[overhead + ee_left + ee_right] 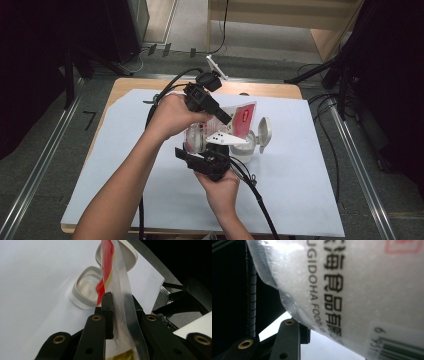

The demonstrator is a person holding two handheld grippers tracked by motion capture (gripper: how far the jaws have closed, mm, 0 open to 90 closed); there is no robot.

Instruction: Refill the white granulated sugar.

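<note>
A clear plastic bag (244, 117) of white granules with a red label hangs tilted over an open white container (246, 148), whose hinged lid (264, 131) stands open. My left gripper (224, 118) comes from the upper left and is shut on the bag's clear edge (120, 277), above the container (86, 287). From below, my right gripper (202, 146) is shut on the bag's lower part. In the right gripper view the printed bag (362, 290) presses against one black finger (287, 340) and hides the other.
A white sheet (300, 190) covers the wooden table (280, 90). Black cables trail from both grippers across the sheet. A small white object (216, 66) lies at the table's far edge. Dark stand legs (345, 65) rise at the right.
</note>
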